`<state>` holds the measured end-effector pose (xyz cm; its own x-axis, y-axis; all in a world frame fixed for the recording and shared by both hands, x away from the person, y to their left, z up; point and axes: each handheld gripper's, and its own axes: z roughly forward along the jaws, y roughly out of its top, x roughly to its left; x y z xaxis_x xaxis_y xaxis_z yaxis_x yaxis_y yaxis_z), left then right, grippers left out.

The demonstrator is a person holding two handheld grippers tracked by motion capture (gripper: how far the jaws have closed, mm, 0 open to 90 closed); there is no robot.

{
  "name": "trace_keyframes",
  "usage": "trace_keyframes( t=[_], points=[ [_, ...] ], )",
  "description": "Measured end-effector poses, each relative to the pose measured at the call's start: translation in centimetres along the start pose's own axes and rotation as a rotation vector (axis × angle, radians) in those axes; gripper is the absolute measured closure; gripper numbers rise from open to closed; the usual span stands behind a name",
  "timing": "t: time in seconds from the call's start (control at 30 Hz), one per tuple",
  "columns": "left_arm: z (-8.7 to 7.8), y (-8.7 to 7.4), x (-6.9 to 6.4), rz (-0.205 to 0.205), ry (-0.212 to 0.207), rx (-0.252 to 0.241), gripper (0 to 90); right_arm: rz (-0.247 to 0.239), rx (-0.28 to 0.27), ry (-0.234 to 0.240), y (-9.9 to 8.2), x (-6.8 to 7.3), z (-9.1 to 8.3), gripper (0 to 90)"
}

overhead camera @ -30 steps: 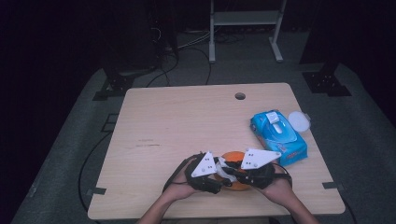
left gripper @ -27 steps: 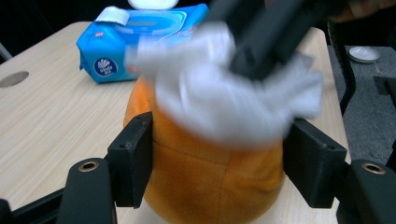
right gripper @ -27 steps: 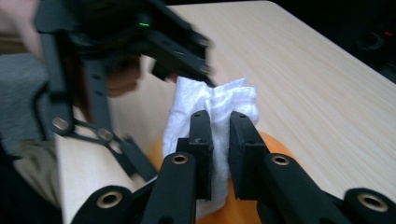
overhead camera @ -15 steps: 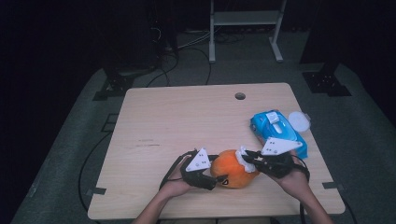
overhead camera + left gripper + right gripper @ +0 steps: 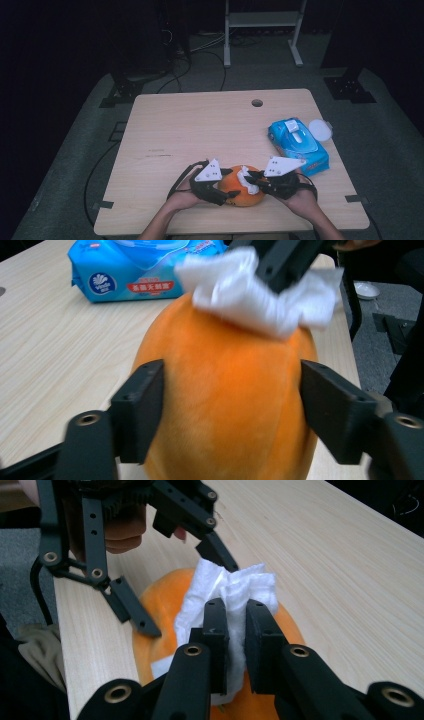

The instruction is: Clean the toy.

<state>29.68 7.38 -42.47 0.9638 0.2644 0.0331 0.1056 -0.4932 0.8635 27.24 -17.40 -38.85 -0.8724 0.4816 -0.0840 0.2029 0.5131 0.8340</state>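
A round orange plush ball (image 5: pixel 239 194) sits near the table's front edge. My left gripper (image 5: pixel 224 192) grips it from the left; in the left gripper view its pads (image 5: pixel 142 407) press on both sides of the ball (image 5: pixel 225 405). The jaws have just been closing with the ball between them. My right gripper (image 5: pixel 253 183) is shut on a crumpled white wipe (image 5: pixel 246 178) that lies against the top of the ball. In the right gripper view the wipe (image 5: pixel 227 592) bunches out between the jaws of that gripper (image 5: pixel 236 625), over the orange surface (image 5: pixel 160 605).
A blue pack of wet wipes (image 5: pixel 298 145) lies to the right of my right hand, with a small white lid (image 5: pixel 320 130) behind it. The wooden table (image 5: pixel 200 130) has a cable hole (image 5: pixel 257 103) at the back. Its front edge is close to both hands.
The right gripper swung out to the right with the wipe half a second ago and has come back left onto the ball. The left gripper stayed on the ball.
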Motion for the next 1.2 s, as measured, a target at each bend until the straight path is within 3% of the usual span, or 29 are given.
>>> trace_keyframes(
  t=[0.07,0.23,0.33,0.4,0.43,0.5,0.57,0.67,0.77,0.8,0.87,1.0,1.07,1.13,1.2],
  points=[
    [-0.1,-0.1,0.1,0.009,0.004,0.011,31.2,0.007,0.003,-0.009,-0.2,-0.5,-0.4,80.1],
    [-0.3,-0.4,0.7,-0.019,-0.010,0.007,29.3,0.034,0.027,-0.037,-0.9,-1.7,-1.3,80.2],
    [0.1,0.3,0.5,-0.026,-0.007,0.009,13.4,0.054,0.021,-0.020,-1.1,-1.6,-1.1,80.4],
    [0.8,0.6,0.0,-0.011,0.008,0.033,9.3,0.054,-0.004,0.019,-0.8,-1.1,-0.8,80.4],
    [1.0,0.5,-0.2,0.008,0.021,0.040,11.1,0.043,-0.007,0.030,-0.6,-0.7,-0.6,80.3],
    [0.8,0.4,-0.3,0.018,0.034,0.041,23.0,0.012,0.008,0.011,-0.2,0.0,-0.3,80.4],
    [0.5,0.5,-0.2,0.028,0.061,0.025,31.1,0.022,-0.006,0.005,-0.2,-0.2,-0.4,80.5],
    [0.6,1.0,-0.4,0.072,0.107,-0.004,35.9,0.037,-0.032,-0.006,0.1,-0.5,-0.8,80.5],
    [0.9,1.4,-0.6,0.155,0.205,-0.004,36.9,0.039,-0.036,-0.031,0.3,-0.7,-0.8,80.5],
    [1.0,1.3,-0.5,0.157,0.210,0.000,36.6,0.044,-0.033,-0.038,0.2,-0.9,-0.8,80.5],
    [1.1,0.8,-0.1,0.128,0.186,-0.002,35.1,0.059,-0.021,-0.034,-0.2,-1.4,-0.5,80.4],
    [0.4,-0.1,1.0,-0.012,0.082,-0.025,24.8,0.109,-0.010,-0.007,-1.5,-2.5,-0.2,80.3],
    [0.0,-0.3,1.6,-0.111,0.037,-0.061,17.6,0.114,-0.006,-0.010,-1.8,-2.6,-0.4,80.3],
    [-0.1,-0.2,2.1,-0.185,0.056,-0.057,14.0,0.112,-0.004,-0.009,-1.8,-2.5,-0.5,80.3],
    [0.1,-0.6,2.2,-0.186,0.055,-0.034,19.0,0.107,-0.016,0.013,-1.7,-2.1,-0.5,80.3]
  ],
)
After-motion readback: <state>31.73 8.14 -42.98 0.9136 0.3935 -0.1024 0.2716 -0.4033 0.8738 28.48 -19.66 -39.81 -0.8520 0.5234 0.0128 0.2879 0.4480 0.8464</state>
